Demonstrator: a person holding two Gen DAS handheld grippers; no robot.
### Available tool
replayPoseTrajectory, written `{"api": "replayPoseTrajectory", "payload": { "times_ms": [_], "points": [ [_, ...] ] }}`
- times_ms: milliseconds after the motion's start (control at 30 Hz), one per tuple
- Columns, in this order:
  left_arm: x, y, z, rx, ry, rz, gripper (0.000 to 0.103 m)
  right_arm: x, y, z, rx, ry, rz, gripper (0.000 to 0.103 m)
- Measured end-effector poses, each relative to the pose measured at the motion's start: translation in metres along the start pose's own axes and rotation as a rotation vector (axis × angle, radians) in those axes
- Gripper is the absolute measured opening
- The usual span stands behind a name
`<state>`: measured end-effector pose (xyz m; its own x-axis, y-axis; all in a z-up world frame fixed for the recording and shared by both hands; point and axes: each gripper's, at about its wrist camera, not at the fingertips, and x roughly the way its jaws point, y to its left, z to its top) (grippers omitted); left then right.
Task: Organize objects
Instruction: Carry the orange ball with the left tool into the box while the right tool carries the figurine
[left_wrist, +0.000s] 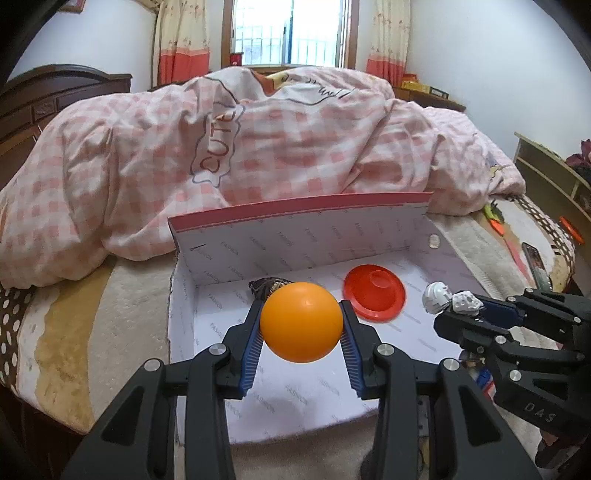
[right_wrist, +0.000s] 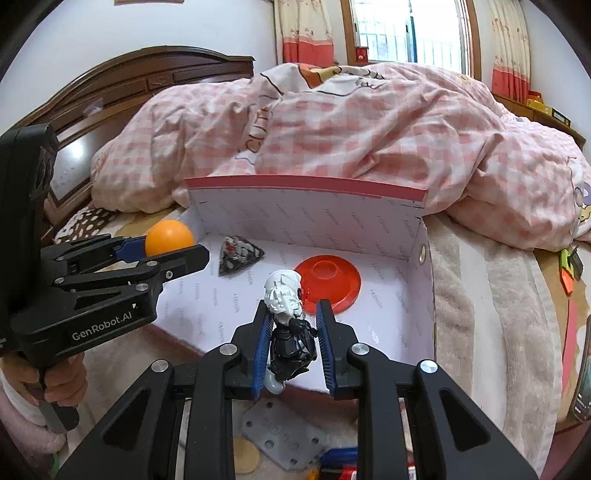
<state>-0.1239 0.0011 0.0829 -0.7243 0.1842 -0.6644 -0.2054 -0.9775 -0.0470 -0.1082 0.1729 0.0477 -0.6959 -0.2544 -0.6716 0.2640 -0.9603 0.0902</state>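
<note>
My left gripper (left_wrist: 301, 325) is shut on an orange ball (left_wrist: 301, 321) and holds it above the left part of a white open box (left_wrist: 295, 236) on the bed. The ball also shows in the right wrist view (right_wrist: 168, 236). My right gripper (right_wrist: 291, 325) is shut on a black and white toy figure (right_wrist: 288, 325) over the box's near edge; the figure shows in the left wrist view too (left_wrist: 450, 299). A red disc (right_wrist: 328, 278) and a dark pyramid-shaped pouch (right_wrist: 238, 254) lie inside the box.
A pink checked quilt (left_wrist: 258, 140) is piled behind the box. A phone (left_wrist: 533, 258) and small orange and green items (left_wrist: 495, 218) lie on the bed to the right. A grey plate (right_wrist: 284, 435) and small things lie below the right gripper.
</note>
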Motion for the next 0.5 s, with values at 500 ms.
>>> {"api": "replayPoseTrajectory", "payload": {
  "times_ms": [500],
  "points": [
    [0.048,0.011,0.012,-0.033,0.073,0.034,0.039,0.05,-0.012,0.02,0.001,0.073,-0.015,0.025]
  ]
}}
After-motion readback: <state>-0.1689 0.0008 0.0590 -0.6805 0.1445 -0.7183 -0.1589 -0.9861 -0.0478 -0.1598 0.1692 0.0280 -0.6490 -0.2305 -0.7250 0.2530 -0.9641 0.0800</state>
